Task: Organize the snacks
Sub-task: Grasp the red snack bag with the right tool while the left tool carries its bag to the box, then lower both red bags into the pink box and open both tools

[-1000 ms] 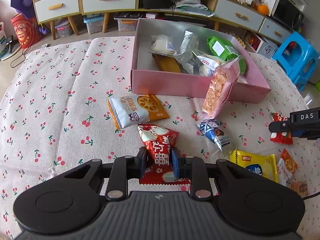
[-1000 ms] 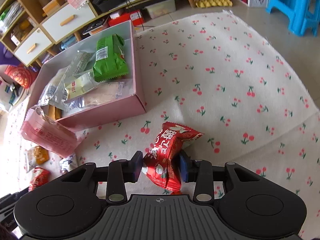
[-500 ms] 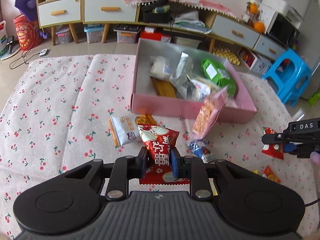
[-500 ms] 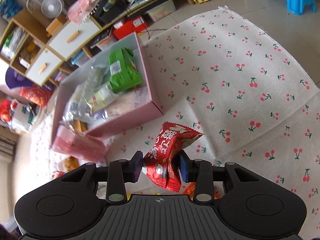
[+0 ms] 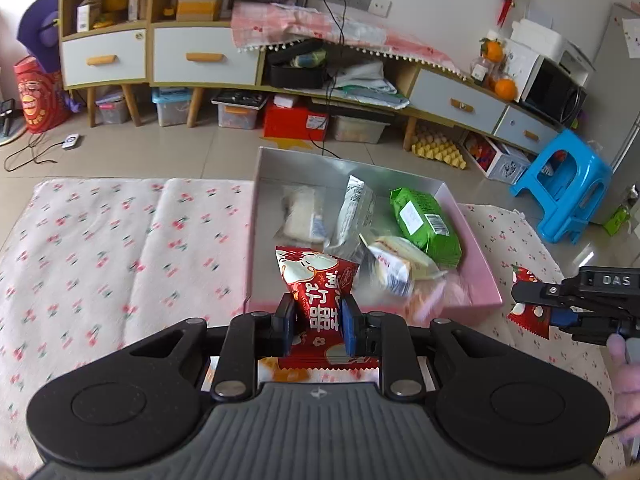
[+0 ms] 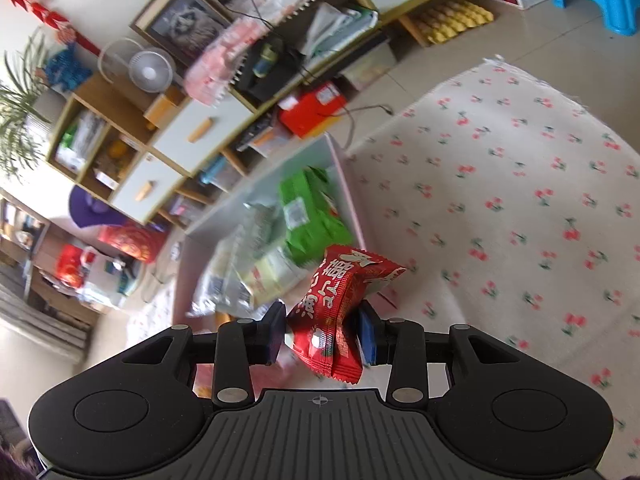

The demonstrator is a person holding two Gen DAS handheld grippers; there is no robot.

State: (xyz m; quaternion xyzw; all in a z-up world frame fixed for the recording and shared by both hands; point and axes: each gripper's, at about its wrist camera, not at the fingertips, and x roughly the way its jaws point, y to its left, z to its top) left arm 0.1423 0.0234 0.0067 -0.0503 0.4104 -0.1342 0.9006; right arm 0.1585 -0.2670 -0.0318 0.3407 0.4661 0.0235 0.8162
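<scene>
My left gripper (image 5: 315, 322) is shut on a red snack packet (image 5: 318, 280) with white print, held up over the near wall of the pink box (image 5: 478, 256). The box holds a green packet (image 5: 424, 226), a silver packet (image 5: 354, 210) and several pale ones. In the right wrist view my right gripper (image 6: 322, 332) is shut on a second red packet (image 6: 340, 300), lifted above the cherry-print cloth (image 6: 520, 208) just right of the pink box (image 6: 354, 200). From the left wrist view the right gripper (image 5: 556, 306) shows at the far right with its red packet (image 5: 526, 312).
The cherry-print cloth (image 5: 112, 248) covers the floor around the box. Beyond it stand low cabinets with drawers (image 5: 204, 56), storage bins (image 5: 240, 114) and a red box (image 5: 296, 118) beneath them. A blue plastic stool (image 5: 568, 184) stands at the right.
Both grippers rose off the cloth with their red packets. The left one moved forward to the box's near wall; the loose snacks on the cloth dropped out of its view. The right view tilted up and rolled.
</scene>
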